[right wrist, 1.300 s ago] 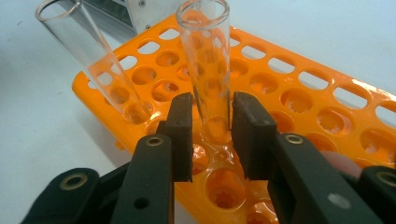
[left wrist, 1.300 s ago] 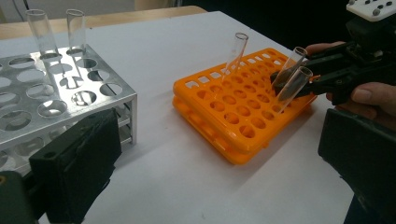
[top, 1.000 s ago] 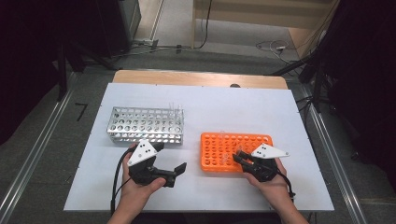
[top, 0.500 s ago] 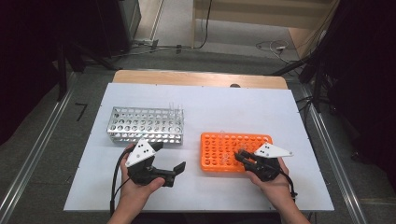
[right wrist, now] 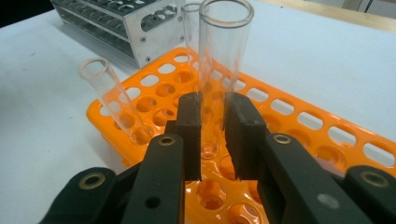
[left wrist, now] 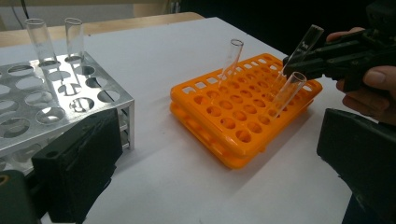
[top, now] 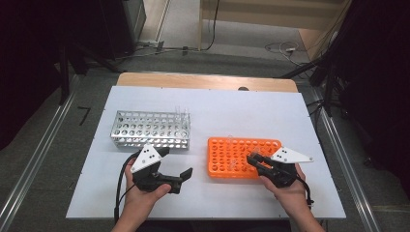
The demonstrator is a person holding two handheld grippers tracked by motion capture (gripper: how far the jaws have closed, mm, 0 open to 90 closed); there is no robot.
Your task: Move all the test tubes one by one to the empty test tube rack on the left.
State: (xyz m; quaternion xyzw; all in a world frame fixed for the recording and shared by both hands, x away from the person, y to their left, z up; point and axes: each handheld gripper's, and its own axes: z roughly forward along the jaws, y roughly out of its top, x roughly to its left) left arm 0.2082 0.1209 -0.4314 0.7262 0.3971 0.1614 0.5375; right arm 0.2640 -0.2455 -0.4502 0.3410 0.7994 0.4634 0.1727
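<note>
The orange rack (top: 244, 157) is the anchor here, a flat plastic grid of round wells lying on the white table (top: 217, 116), and the right gripper (right wrist: 214, 123) is clamped on a clear glass test tube (right wrist: 223, 56) right over its near-right part, the black jaws pinching the tube's lower half while its open mouth stands above them. From the right gripper view that held tube reads as smooth, round and empty, with its rounded bottom just above a well. Two more empty tubes sit in the orange rack: one leaning tube (right wrist: 114, 100) toward its front-left edge in that view, and another tube (left wrist: 229, 60) tilted farther back, clearest from the left gripper view. Off to the left of the orange rack sits the metal rack (top: 151, 129), shiny aluminium with punched round holes, and two upright glass tubes (left wrist: 56, 39) stand in the corner of it nearest the orange rack. The left gripper (top: 169, 171) hovers in front of the metal rack, left of the orange one, its jaws spread wide with nothing between them; the high view shows that gap plainly.
</note>
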